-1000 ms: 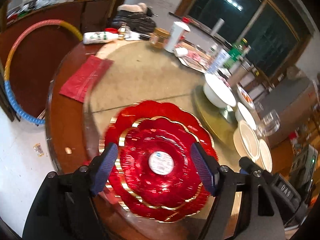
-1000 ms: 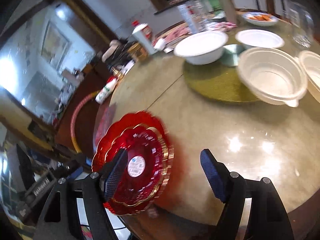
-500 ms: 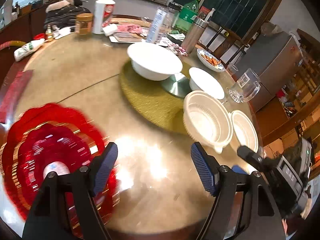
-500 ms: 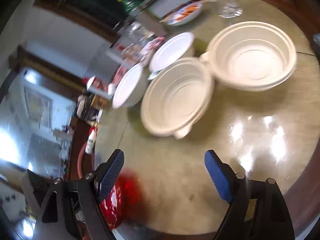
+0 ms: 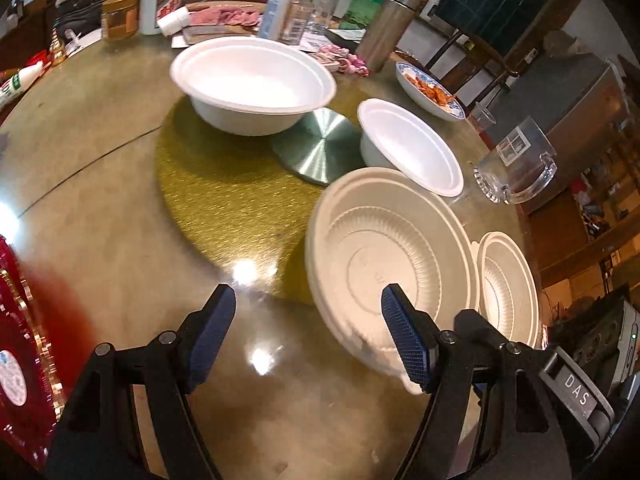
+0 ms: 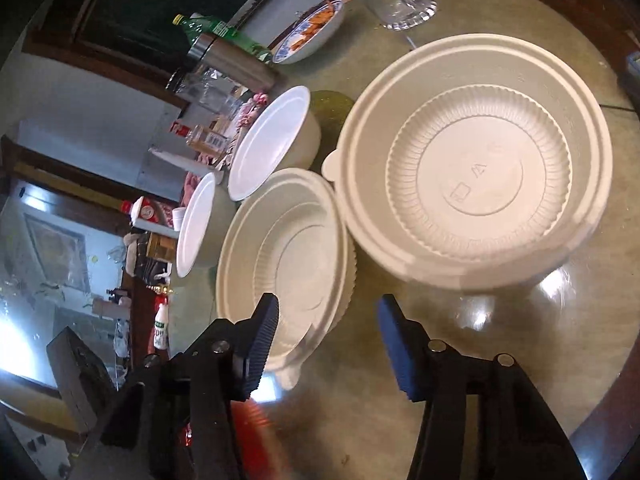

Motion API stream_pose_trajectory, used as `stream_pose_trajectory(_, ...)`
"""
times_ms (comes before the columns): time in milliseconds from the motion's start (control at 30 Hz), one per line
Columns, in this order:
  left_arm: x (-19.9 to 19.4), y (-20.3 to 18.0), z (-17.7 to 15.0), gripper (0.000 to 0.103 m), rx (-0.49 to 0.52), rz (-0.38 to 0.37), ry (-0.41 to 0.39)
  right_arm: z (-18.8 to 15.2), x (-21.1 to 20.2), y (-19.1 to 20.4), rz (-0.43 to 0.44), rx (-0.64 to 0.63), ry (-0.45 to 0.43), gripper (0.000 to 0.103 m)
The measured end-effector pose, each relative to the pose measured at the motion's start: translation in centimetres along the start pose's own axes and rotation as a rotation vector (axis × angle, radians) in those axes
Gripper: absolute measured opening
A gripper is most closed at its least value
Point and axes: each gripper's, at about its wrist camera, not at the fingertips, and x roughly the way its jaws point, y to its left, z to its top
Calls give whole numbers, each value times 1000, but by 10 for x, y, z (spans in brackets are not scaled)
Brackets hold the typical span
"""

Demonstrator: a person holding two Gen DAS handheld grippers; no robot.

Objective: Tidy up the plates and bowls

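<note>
In the left wrist view, the left gripper point(image 5: 308, 322) hung released over the table point(image 5: 120, 248), nothing between its fingers; the near ribbed bowl point(image 5: 384, 256) sat just ahead of its right finger, a second ribbed bowl point(image 5: 506, 284) touching it further right, and the red plates point(image 5: 20, 360) lay off to the left. Two white foam bowls point(image 5: 256, 80) stood well ahead. In the right wrist view, the right gripper point(image 6: 326, 332) had just been closing, yet its fingers gripped nothing: the near ribbed bowl's point(image 6: 284, 264) rim lay ahead between them, apparently untouched, with the other ribbed bowl point(image 6: 476, 180) ahead to the right. Risk, as I judged it: these bowls looked thin and light, so a closing finger striking the rim off-centre could shove the bowl into its neighbour or flip it on the glossy top.
</note>
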Motion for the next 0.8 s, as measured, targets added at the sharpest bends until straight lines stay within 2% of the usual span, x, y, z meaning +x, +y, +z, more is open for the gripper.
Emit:
stream_pose_trajectory(100,10,-2,1,75,-2,18,6,1,4,2,-7,-4,-1,52)
stream_pose_trajectory(167,15,0,0,73,1,19,13,1,5,4,-16,-15,-7,44)
stream_pose_trajectory(200,15,-1,0,50,23,26,9,0,6,6,-26,-32,-10,24)
stream_pose_trajectory(233,15,-4,0,29,65,40,5,-1,6,7,-24,-47,-16,13)
stream_pose_trajectory(300,13,-9,-2,15,119,72,4,-6,3,12,-45,-87,-18,9)
stream_pose_trajectory(800,-46,14,-30,15,142,69,-95,-57,-35,43,-11,-200,-63,9)
